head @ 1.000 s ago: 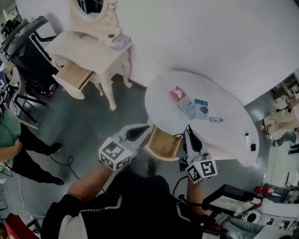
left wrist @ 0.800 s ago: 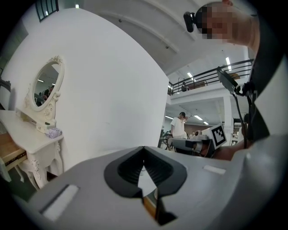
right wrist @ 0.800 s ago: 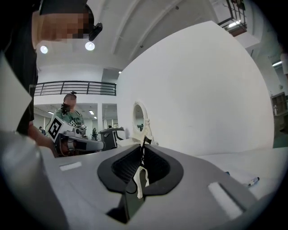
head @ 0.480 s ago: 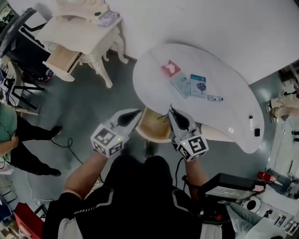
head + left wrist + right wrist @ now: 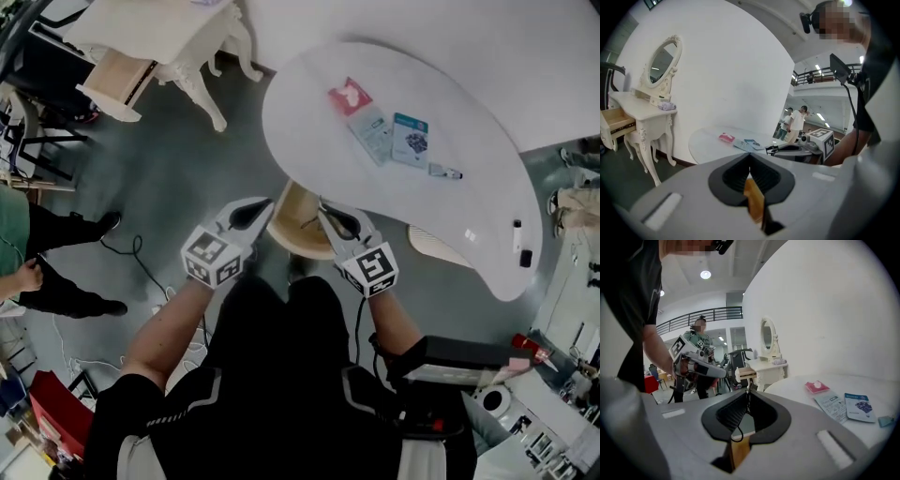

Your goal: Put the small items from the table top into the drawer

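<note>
On the white curved table (image 5: 469, 103) lie a red packet (image 5: 350, 97), a leaflet (image 5: 372, 131), a blue card (image 5: 410, 139) and a small pen-like item (image 5: 445, 172). More dark bits (image 5: 518, 242) sit near its right end. A wooden drawer (image 5: 295, 234) stands pulled out from the table's near edge. My left gripper (image 5: 270, 201) (image 5: 750, 153) is shut and empty at the drawer's left side. My right gripper (image 5: 320, 204) (image 5: 748, 392) hangs over the drawer's right side, its jaws pinched on a thin black cord (image 5: 737, 431). The red packet (image 5: 816, 386) and blue card (image 5: 859, 407) lie beyond it.
A cream dressing table (image 5: 141, 37) with its own open drawer (image 5: 112, 80) stands at the far left. A person (image 5: 28, 272) stands on the grey floor at left, near loose cables (image 5: 141, 267). Dark equipment (image 5: 450, 361) sits at my lower right.
My right gripper has moved left from the drawer's right corner to above the drawer, closer to the left gripper. The view has shifted; the items on the table lie as before.
</note>
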Tool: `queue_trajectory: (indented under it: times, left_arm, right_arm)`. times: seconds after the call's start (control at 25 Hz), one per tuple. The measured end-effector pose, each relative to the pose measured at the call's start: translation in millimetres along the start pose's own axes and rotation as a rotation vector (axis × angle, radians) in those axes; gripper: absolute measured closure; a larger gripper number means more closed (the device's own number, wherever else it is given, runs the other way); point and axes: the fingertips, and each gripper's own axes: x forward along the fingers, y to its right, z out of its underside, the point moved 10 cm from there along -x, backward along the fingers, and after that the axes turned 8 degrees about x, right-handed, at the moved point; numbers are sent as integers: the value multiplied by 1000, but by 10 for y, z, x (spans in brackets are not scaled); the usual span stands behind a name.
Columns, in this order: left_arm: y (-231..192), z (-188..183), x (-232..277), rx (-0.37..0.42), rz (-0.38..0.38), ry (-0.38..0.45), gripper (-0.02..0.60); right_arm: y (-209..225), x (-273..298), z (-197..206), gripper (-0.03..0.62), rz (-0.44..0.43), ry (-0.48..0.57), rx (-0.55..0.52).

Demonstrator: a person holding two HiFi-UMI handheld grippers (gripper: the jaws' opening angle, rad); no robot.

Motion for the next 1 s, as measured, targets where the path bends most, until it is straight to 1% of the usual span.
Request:
queue_trajectory:
  times: [0.16,0.4,0.56,0.64,0.72,0.92,1.0]
  left_arm:
    - [-10,265,49,-16,-16,-57,578]
    - [-45,585,143,-9,-21,-139,575]
    - [-126,803,190,-56,-53,-171,569]
    - [-161,892,233,-65,-51,-189,541]
    - [-193,966,279,-78,-52,-200,529]
    - [-279,1081,369,-118,-74,-207,528]
    - [-299,1112,396,-130,-82,-207,537]
  right_arm:
    - [24,143,265,566,-54,-89,-43]
    - [36,372,609,566,-169,-221,-78]
    - [91,502,845,566,-191,-295,-77]
    - [134,566,951,566,-198,-336,-82]
    - [185,624,1050,566,-205,-377,-84]
    - [299,794,1249,566,-229,-458,-110]
    - [328,868,1313,566,-241,-483,-112]
